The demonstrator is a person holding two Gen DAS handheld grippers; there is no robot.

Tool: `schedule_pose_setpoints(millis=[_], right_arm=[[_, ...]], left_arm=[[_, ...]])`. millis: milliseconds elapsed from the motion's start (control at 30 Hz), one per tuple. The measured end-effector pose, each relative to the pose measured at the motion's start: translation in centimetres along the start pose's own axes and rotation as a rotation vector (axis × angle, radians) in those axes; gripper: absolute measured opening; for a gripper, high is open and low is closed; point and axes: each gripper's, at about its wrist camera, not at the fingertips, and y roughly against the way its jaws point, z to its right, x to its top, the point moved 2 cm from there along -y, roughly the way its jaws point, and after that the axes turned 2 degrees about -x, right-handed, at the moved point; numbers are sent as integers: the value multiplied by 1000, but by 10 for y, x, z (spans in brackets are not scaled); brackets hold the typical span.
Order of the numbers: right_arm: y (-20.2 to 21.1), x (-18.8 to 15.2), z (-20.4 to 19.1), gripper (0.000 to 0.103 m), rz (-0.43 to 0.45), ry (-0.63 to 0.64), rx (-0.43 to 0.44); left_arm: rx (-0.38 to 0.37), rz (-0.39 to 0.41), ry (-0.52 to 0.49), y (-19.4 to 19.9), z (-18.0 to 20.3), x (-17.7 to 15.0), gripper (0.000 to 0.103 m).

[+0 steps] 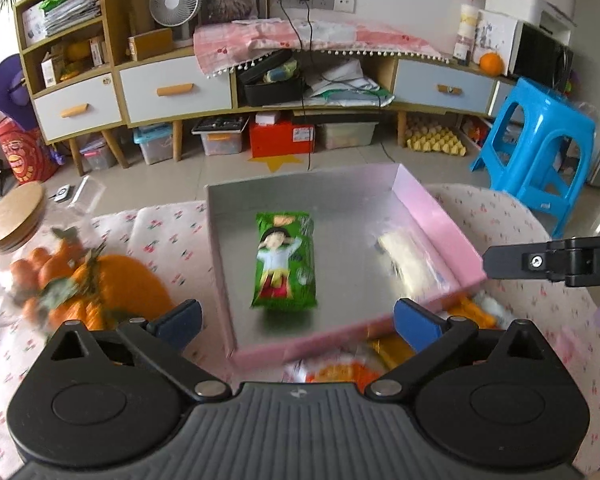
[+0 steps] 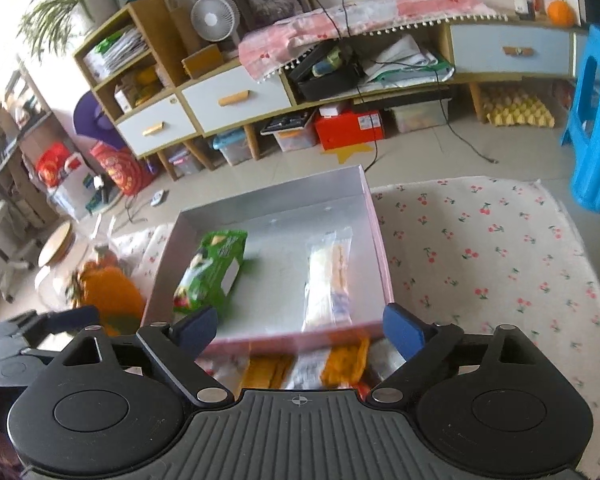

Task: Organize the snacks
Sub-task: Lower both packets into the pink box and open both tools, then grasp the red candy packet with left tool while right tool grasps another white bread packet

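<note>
A pink box [image 1: 440,224] [image 2: 380,248] with a silver inside stands on the cherry-print table. Inside lie a green snack pack [image 1: 285,266] [image 2: 214,270] on the left and a clear pack of pale wafers [image 1: 406,264] [image 2: 330,280] on the right. My left gripper [image 1: 298,326] hovers open above the box's near edge, nothing between its blue pads. My right gripper [image 2: 298,330] is open too, over the same near edge, and one of its fingers [image 1: 540,260] shows at the right of the left wrist view. Orange snack packs [image 2: 340,364] [image 1: 340,372] lie on the table in front of the box.
A glass jar [image 1: 36,264] with a wooden lid and an orange pumpkin-shaped thing [image 1: 120,284] [image 2: 108,296] stand left of the box. Bare tablecloth [image 2: 500,260] spreads to the right. Beyond the table are a blue stool [image 1: 540,148] and a low cabinet [image 1: 220,88].
</note>
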Motion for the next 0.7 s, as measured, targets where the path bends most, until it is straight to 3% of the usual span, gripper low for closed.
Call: schedule_pose_setpoints(millis=[433,600,700], right_arm=[[36,-49,-32,94,-5,132,-51],[36,-77,-35,95,-7,181,-38],[33,-93,-36,95,-59,229,-43]], left_arm=[[7,-92,16,31,0,-43,103],[-32,-125,-35,30,3,-65,101],[-54,-148,-72,29,6,-79,95]])
